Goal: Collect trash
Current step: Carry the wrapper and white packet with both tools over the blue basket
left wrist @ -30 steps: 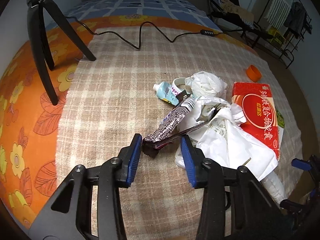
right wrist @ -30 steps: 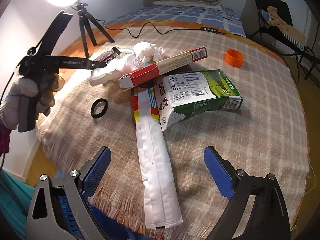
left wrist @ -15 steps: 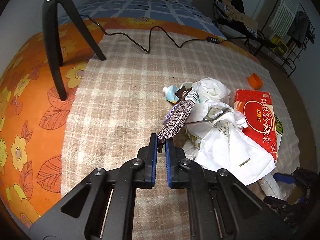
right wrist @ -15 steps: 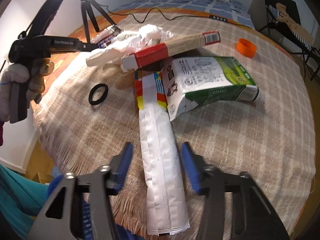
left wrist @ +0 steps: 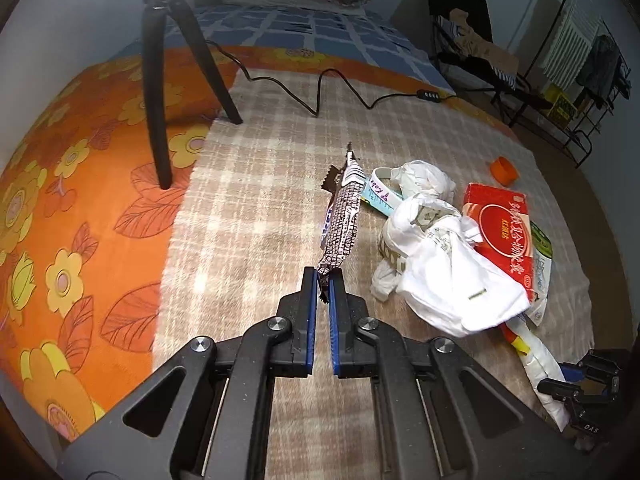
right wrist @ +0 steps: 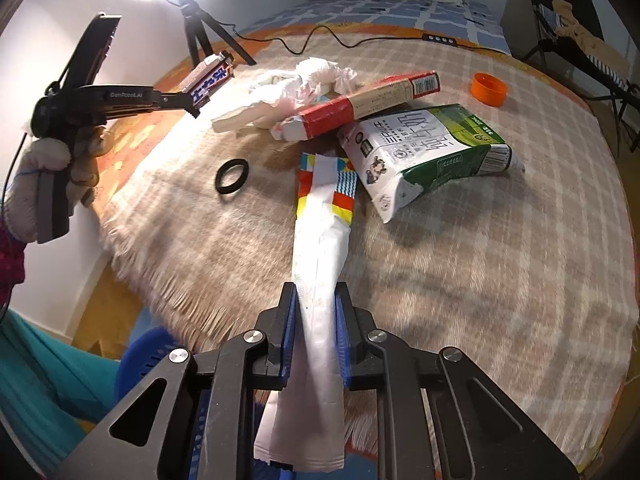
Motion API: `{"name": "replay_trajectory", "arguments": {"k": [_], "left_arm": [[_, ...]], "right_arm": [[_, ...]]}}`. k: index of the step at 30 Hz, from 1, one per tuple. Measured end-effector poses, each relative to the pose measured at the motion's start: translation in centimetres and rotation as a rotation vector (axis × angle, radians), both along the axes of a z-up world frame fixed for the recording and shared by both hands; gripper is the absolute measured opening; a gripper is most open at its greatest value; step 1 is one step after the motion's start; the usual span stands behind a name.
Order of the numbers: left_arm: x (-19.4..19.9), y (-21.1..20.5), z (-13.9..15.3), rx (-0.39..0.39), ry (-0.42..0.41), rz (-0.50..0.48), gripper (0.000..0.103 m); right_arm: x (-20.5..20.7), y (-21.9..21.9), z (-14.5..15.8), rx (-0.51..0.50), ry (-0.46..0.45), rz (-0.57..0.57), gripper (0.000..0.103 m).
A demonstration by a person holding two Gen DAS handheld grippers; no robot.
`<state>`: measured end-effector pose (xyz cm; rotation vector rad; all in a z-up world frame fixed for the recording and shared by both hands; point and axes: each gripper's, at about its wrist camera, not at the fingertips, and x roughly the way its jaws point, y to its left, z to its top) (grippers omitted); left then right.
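My left gripper [left wrist: 324,280] is shut on the lower end of a brown and silver candy wrapper [left wrist: 342,220], which hangs lifted above the checked blanket [left wrist: 260,208]. The right wrist view shows this gripper [right wrist: 196,106] at the left in a gloved hand [right wrist: 48,176], with the wrapper [right wrist: 210,78] sticking out past its tips. My right gripper [right wrist: 315,300] is closing on a long white paper bag [right wrist: 320,248] with a coloured end; the pads press its sides. The bag's far end lies on the blanket and its near end hangs over the edge.
A crumpled white plastic bag [left wrist: 448,272], red box [left wrist: 500,232], small tube [left wrist: 380,196], green and white carton [right wrist: 432,148], orange cap [right wrist: 489,88] and black ring [right wrist: 232,175] lie on the blanket. A tripod [left wrist: 160,80] and cable [left wrist: 320,92] stand behind. A blue plastic object [right wrist: 144,356] sits below the blanket's fringe.
The left jaws shut on the candy wrapper and lifted it off the trash pile. The right jaws narrowed from wide open onto the long white bag.
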<state>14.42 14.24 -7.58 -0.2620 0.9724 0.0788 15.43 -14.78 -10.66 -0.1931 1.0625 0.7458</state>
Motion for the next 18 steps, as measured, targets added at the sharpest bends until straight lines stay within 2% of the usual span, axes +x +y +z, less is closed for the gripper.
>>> {"name": "replay_trajectory", "arguments": {"k": [11,18], "left_arm": [[-4.4,-1.7,3.2,-0.008,-0.05,-0.015,0.003],[-8.8,-5.0,4.3,-0.023,-0.064,-0.07,0.003]], "right_arm": [[-3.4,-1.9,2.3,0.052,-0.031,0.028,0.016],[-5.7,-3.5,4.0,0.102,-0.041,0.036,0.016]]}}
